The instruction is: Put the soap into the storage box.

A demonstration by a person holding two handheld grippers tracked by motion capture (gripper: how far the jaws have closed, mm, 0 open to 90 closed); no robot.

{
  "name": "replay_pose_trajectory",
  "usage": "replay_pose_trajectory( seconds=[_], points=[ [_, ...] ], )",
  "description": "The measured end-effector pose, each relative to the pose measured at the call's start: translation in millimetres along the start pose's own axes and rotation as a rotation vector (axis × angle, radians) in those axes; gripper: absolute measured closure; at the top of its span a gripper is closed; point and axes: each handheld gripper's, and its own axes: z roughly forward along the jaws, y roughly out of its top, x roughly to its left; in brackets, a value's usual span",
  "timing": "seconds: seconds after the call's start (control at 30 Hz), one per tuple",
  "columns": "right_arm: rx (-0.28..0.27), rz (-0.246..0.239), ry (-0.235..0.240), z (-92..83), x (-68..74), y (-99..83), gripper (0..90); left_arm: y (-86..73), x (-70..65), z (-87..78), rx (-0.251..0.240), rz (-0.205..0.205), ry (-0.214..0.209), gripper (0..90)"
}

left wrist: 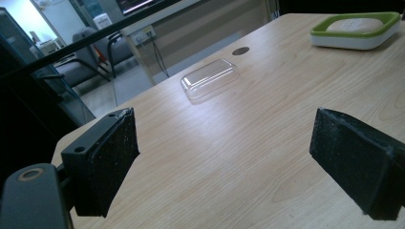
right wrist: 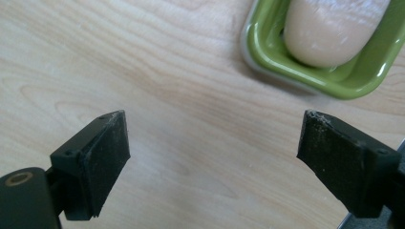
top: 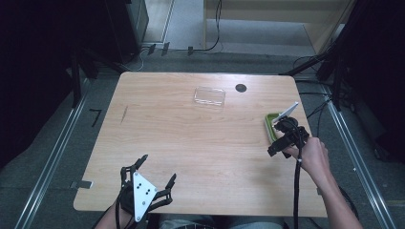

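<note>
Right tool (right wrist: 210,157) poised over bare tabletop (top: 191,143), jaws spread wide, gripping nothing; green soap dish (right wrist: 329,71) with pale soap bar (right wrist: 329,28) just beyond at 1 o'clock. Left tool (top: 155,174) low near front edge, likewise agape and empty.

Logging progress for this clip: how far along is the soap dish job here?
Looks done: the bar of soap lies in the green dish at the table's right edge. In hand: nothing; the right gripper hangs open over bare wood beside the dish, and the left gripper waits open near the front edge. Probably left: the clear lid lies apart at the far side, not yet on the dish.
</note>
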Motion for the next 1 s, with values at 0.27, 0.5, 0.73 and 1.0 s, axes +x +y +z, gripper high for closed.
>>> replay_pose_trajectory(
  seconds=[0.27,0.5,0.73,1.0],
  points=[
    [0.008,-0.043,0.002,2.9,12.1,-18.9,10.6,0.0,0.0,0.1,0.002,-0.004,0.001,9.9],
    [0.02,-0.055,0.0,7.2,19.5,-31.9,10.7,0.3,-0.4,0.1,0.004,-0.001,0.002,9.9],
    [0.035,-0.095,-0.011,13.7,30.0,-45.6,10.8,0.3,-0.2,0.1,0.004,-0.001,0.0,9.9],
    [0.06,-0.12,-0.019,22.9,38.2,-63.2,11.2,0.4,-0.7,0.3,0.003,-0.001,0.002,9.9]
  ],
)
